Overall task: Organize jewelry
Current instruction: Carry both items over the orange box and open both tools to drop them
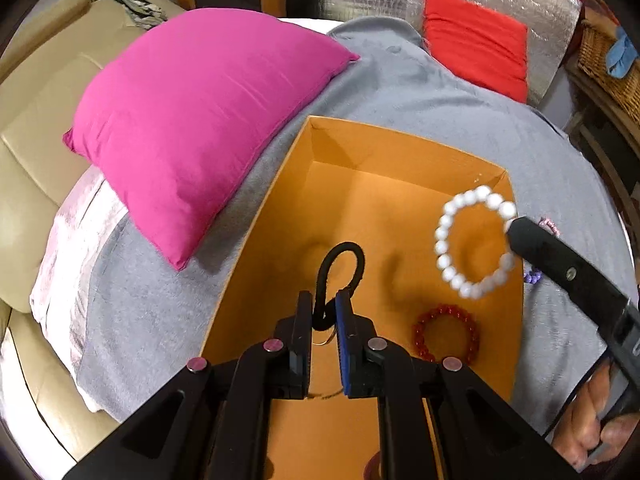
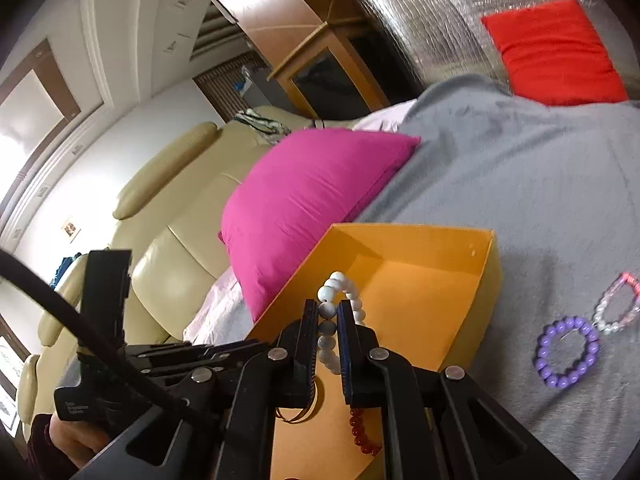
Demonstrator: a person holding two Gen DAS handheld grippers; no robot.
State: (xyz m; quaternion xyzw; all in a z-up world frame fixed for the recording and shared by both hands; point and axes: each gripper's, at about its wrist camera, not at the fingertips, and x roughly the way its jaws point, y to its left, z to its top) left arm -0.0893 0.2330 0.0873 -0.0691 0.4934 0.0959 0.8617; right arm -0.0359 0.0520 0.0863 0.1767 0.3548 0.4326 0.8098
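Observation:
An open orange box point(image 1: 404, 148) lies on a grey blanket point(image 1: 440, 88). My left gripper point(image 1: 325, 305) is shut on a black hair tie point(image 1: 340, 264) and holds it over the box. My right gripper point(image 2: 325, 312) is shut on a white bead bracelet point(image 2: 338, 292), also seen in the left wrist view point(image 1: 468, 240), hanging over the box's right side. A red bead bracelet point(image 1: 446, 332) and a gold ring point(image 2: 298, 410) lie inside the box. A purple bead bracelet point(image 2: 566, 352) and a pink-and-clear bracelet point(image 2: 618, 304) lie on the blanket right of the box.
A magenta pillow point(image 1: 200, 120) lies left of the box, a red cushion point(image 1: 476, 40) at the back against a silver foil sheet. A beige leather sofa point(image 1: 36, 148) is at the left. A wicker basket point(image 1: 608, 64) stands at the far right.

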